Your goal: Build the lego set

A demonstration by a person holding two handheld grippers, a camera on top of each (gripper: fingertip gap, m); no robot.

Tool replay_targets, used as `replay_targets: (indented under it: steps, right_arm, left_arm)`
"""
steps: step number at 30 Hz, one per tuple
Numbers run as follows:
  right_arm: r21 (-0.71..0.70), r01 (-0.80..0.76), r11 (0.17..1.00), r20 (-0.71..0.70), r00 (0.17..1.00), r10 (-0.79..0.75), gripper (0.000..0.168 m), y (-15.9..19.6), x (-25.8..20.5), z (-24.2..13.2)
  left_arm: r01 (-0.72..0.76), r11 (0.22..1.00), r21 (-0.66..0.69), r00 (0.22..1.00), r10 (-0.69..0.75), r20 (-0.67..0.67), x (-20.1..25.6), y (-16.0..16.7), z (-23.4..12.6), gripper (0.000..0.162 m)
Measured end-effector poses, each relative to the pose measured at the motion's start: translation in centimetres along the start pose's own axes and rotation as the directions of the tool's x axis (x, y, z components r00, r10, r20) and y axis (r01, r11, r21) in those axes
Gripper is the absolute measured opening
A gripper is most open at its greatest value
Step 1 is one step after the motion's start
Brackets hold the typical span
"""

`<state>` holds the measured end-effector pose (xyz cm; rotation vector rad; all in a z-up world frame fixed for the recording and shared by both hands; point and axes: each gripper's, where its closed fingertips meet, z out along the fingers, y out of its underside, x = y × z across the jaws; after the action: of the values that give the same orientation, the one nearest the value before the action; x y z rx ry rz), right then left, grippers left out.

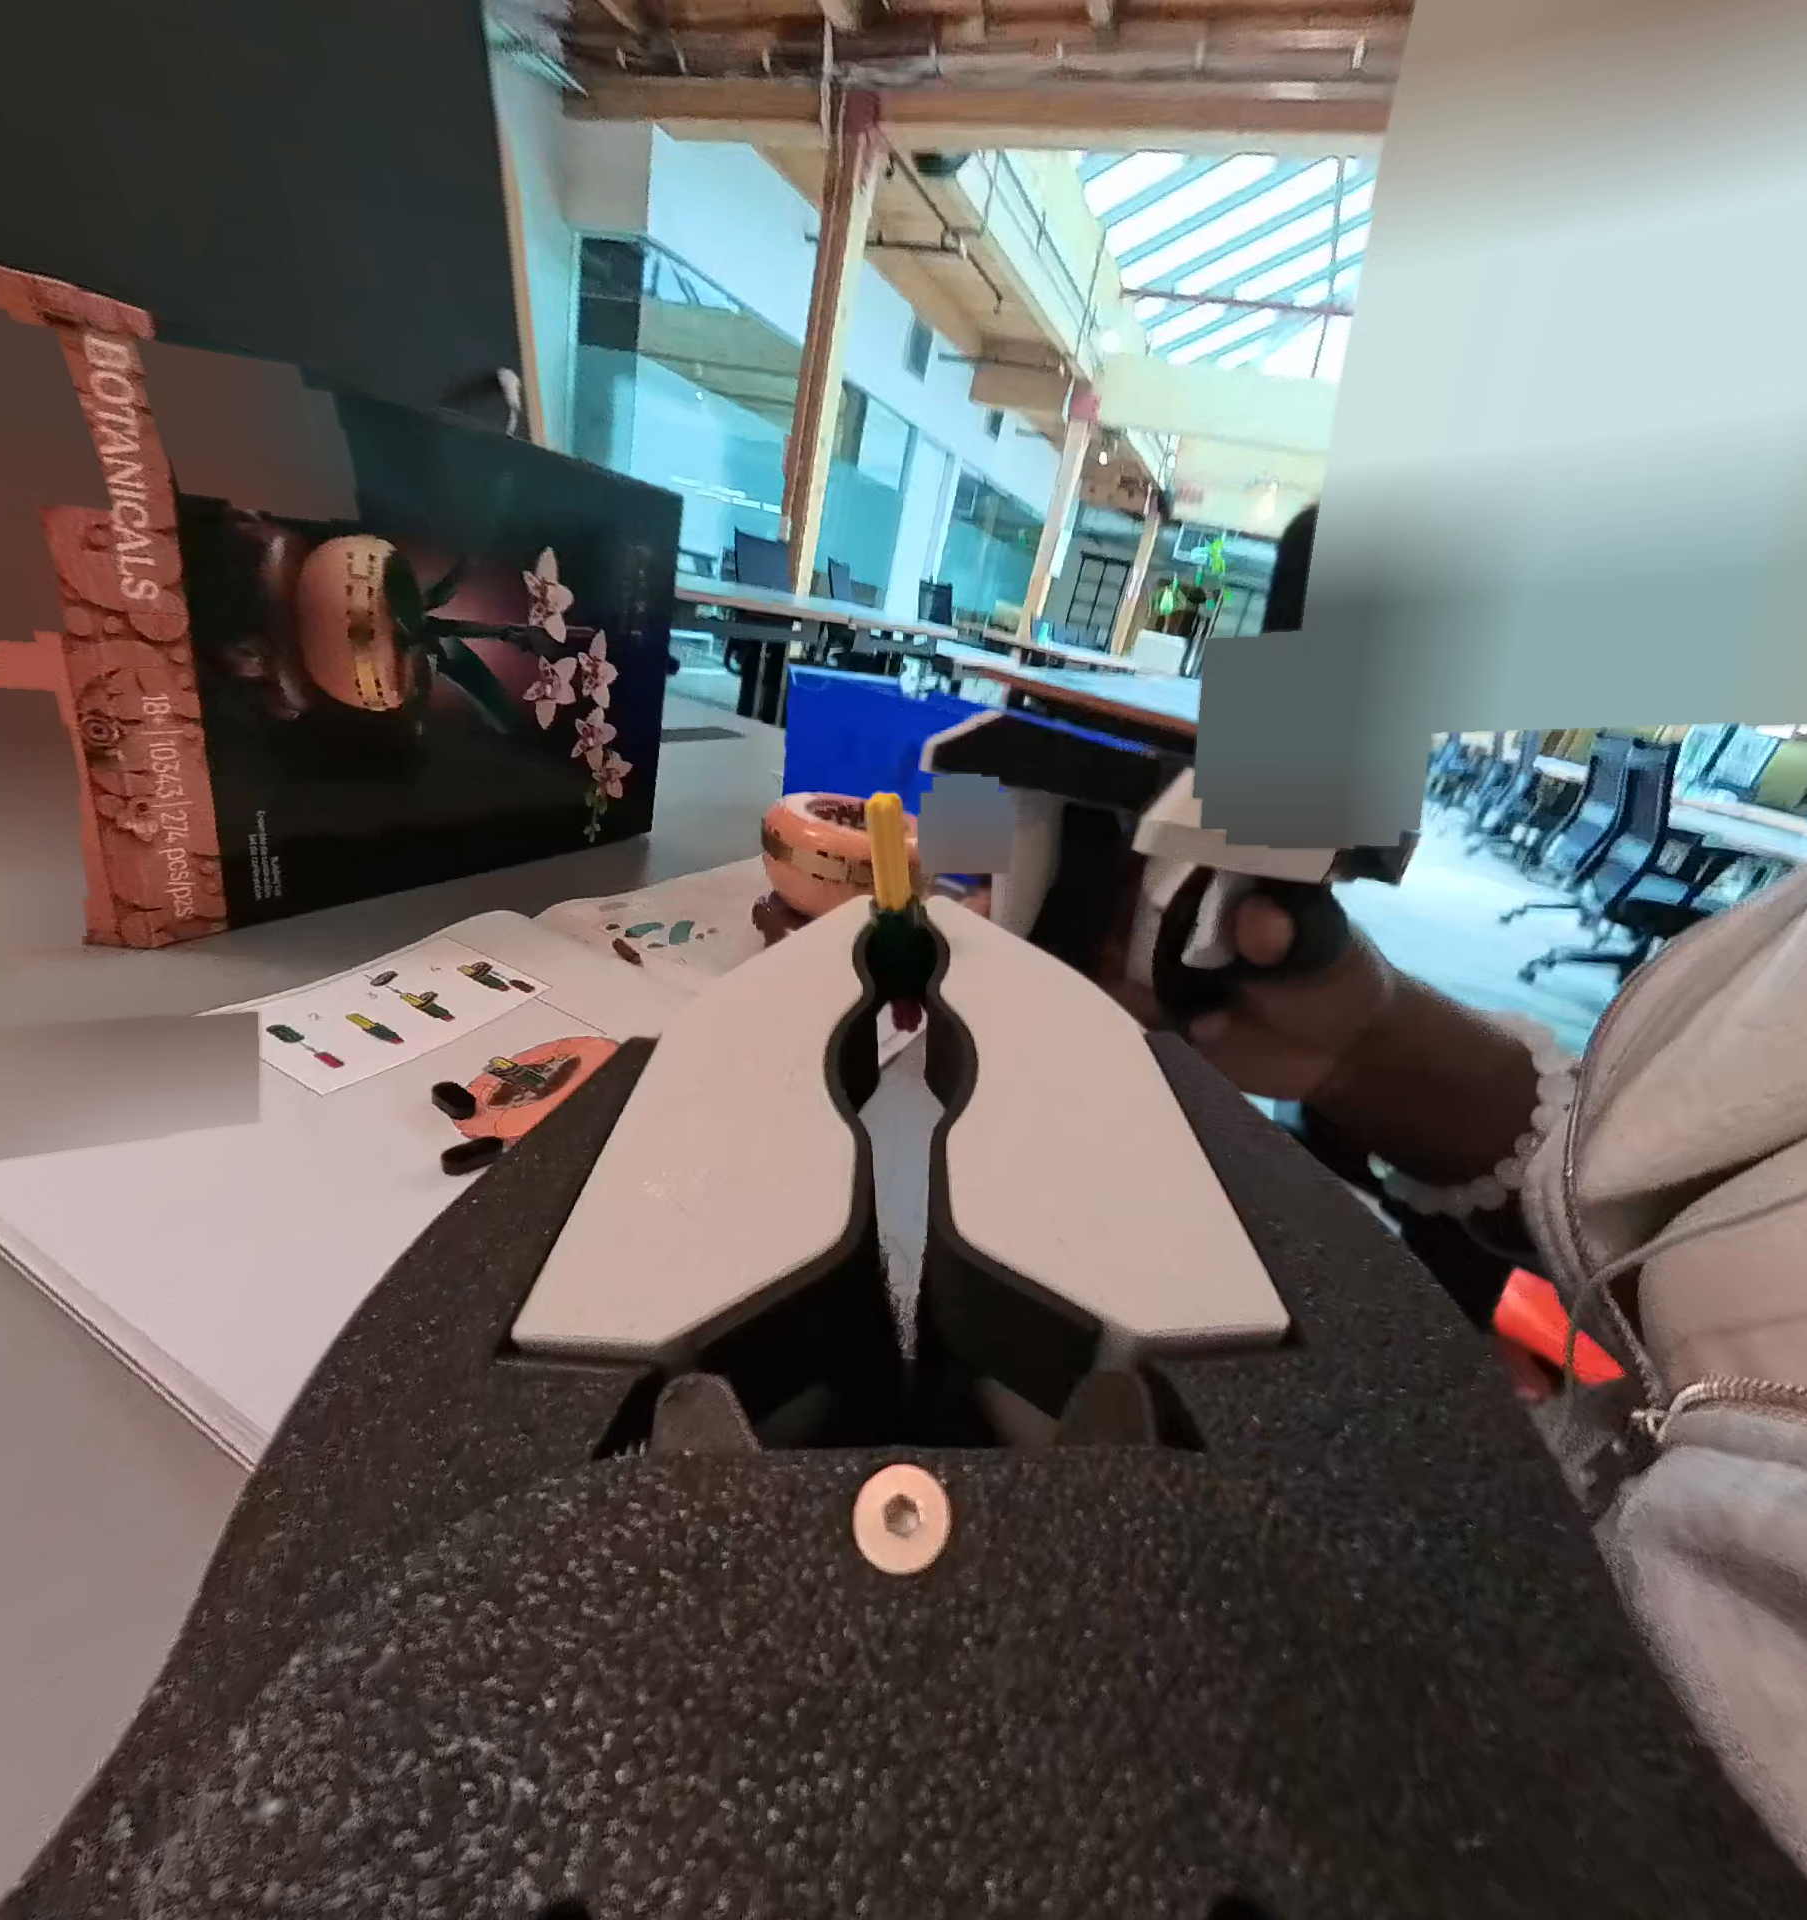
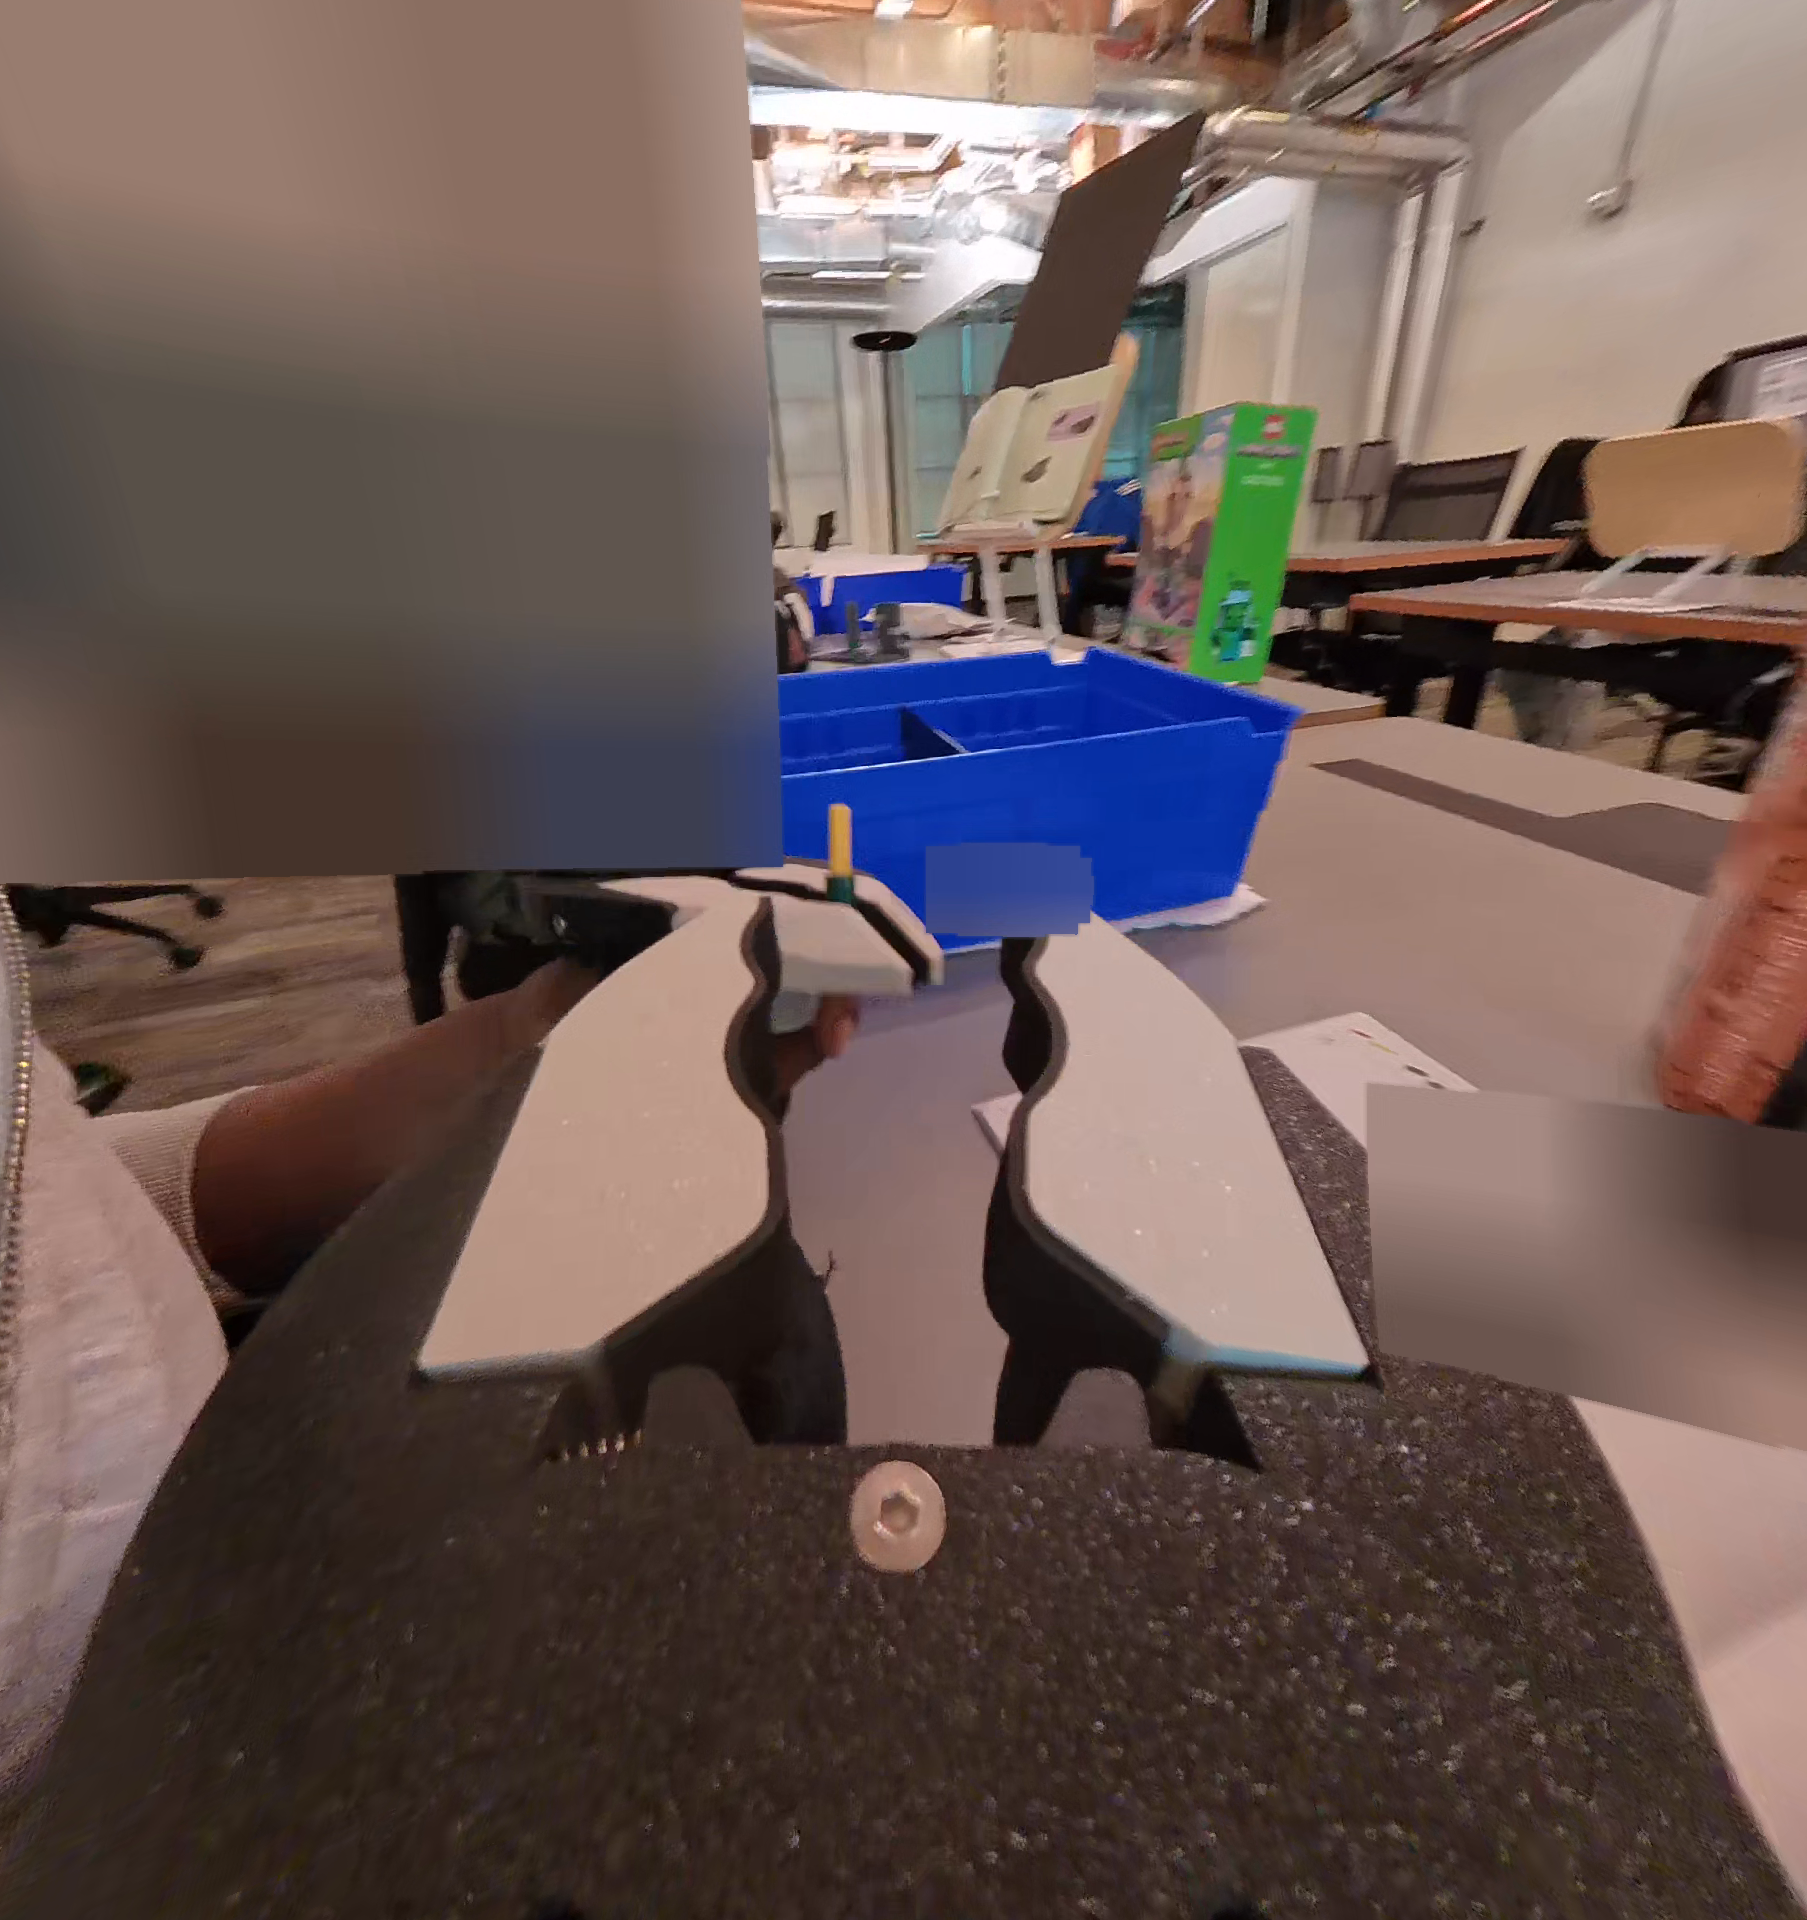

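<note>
A: Left wrist view first. Our left tongs [image 1: 894,935] are clenched on the stem piece [image 1: 886,868]: yellow rod up top, dark green w/ a dark red bit lower down, held upright right at the tips, above the bench [image 1: 68,1558].

B: How do we reckon it handles?

A: Light, stiff plastic, thin and smooth, so prob. slippery and apt to twist in the grip. We'd take hold on the green middle and leave the yellow end free for mating. Behind it sits the peach pot [image 1: 837,847], on the far side of the open instruction booklet [image 1: 359,1195]. Two small black pieces [image 1: 463,1127] lie on the page. The set's box [image 1: 379,675] stands at the back left.

B: Right wrist view?

A: Our right tongs [image 2: 904,971] are released, jaws well apart, nothing between them. The left tongs show just ahead w/ the stem piece [image 2: 840,852] poking up. Blue bin [image 2: 1086,790] sits beyond on the bench [image 2: 1450,935].

B: Risk?

A: We judge the clutch joints small; a hard sideways push could pop the stem apart.
</note>
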<state>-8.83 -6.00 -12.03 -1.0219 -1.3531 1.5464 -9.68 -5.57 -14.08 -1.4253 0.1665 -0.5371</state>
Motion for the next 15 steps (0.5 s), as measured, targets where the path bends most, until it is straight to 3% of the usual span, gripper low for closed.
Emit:
replay_targets:
  steps: [2, 7, 8, 9, 15]
  right_arm:
    - [-0.016, -0.003, 1.000, 0.053, 0.999, 0.004, 0.030, -0.1, -0.8, 1.2]
    - [-0.143, 0.055, 0.988, 0.100, 0.994, -0.041, 0.028, 1.2, -1.5, 3.1]
    - [-0.158, 0.070, 0.985, 0.095, 0.994, -0.055, 0.021, 1.4, -1.5, 3.3]
    - [-0.164, 0.092, 0.982, 0.107, 0.991, -0.075, 0.004, 1.6, -1.6, 3.2]
    - [-0.106, 0.060, 0.993, 0.090, 0.995, -0.051, 0.004, 1.2, -1.6, 2.2]
  left_arm:
    - [-0.039, 0.999, -0.036, 0.999, 0.039, -0.004, 0.4, 0.5, 0.3, 0.002]
    - [-0.100, 0.991, -0.094, 0.995, 0.100, -0.004, 0.9, 1.2, 0.7, 0.002]
    - [-0.121, 0.987, -0.110, 0.993, 0.121, 0.000, 1.0, 1.4, 0.8, 0.002]
    - [-0.143, 0.982, -0.124, 0.990, 0.144, 0.000, 1.1, 1.6, 0.8, 0.002]
    - [-0.203, 0.975, -0.092, 0.979, 0.202, -0.027, 1.8, 1.3, 0.8, 0.007]
